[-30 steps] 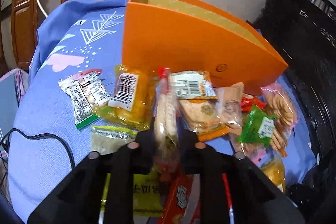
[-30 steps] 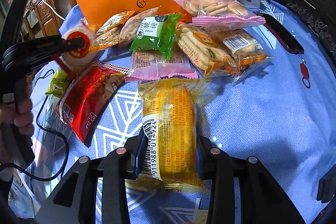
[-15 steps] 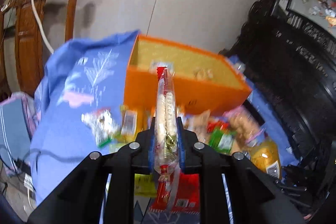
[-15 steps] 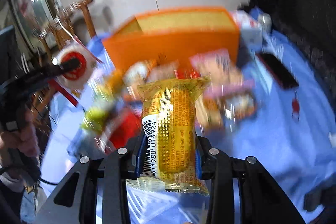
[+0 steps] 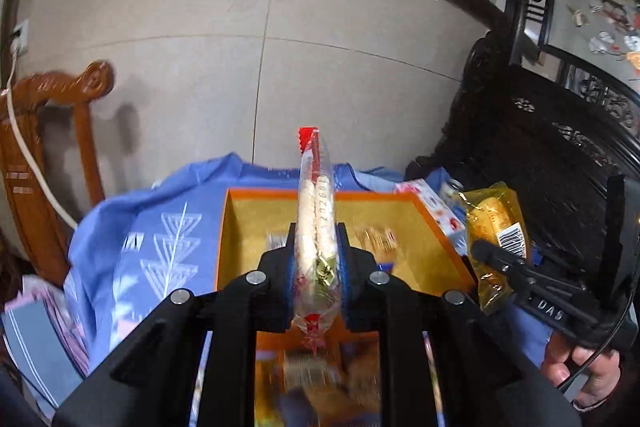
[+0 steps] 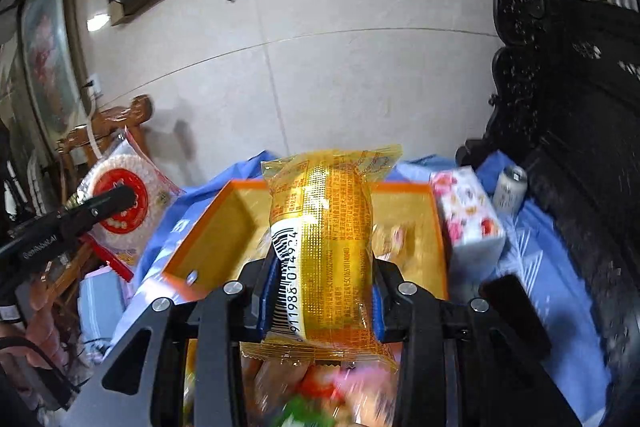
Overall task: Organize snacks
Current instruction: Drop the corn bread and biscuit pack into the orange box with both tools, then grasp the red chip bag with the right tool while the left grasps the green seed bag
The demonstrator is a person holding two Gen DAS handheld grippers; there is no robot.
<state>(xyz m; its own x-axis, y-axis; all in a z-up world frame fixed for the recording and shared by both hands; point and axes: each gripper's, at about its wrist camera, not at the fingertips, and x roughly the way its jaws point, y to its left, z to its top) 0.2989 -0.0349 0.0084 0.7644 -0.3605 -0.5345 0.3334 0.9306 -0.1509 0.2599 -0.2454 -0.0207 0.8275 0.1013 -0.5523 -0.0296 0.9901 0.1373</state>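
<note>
My left gripper [image 5: 316, 259] is shut on a clear rice-cracker packet [image 5: 316, 223] with red ends, held edge-on above the open orange box [image 5: 240, 227]. It also shows in the right wrist view [image 6: 120, 203] at the left. My right gripper [image 6: 322, 267] is shut on a yellow cake packet [image 6: 324, 239] with a barcode, raised over the same orange box [image 6: 208, 239]. That packet shows in the left wrist view [image 5: 496, 227] at the right. A few small snacks lie blurred inside the box.
A blue patterned cloth [image 5: 152, 227] covers the table. A floral tissue box [image 6: 468, 223] and a can [image 6: 508, 187] stand right of the orange box. A black phone [image 6: 516, 311] lies nearer. A wooden chair [image 5: 44, 131] stands at the left, dark carved furniture [image 6: 568, 107] at the right.
Both grippers have lifted their packets off the table and moved forward over the orange box. The snack pile has dropped to the bottom edge of both views.
</note>
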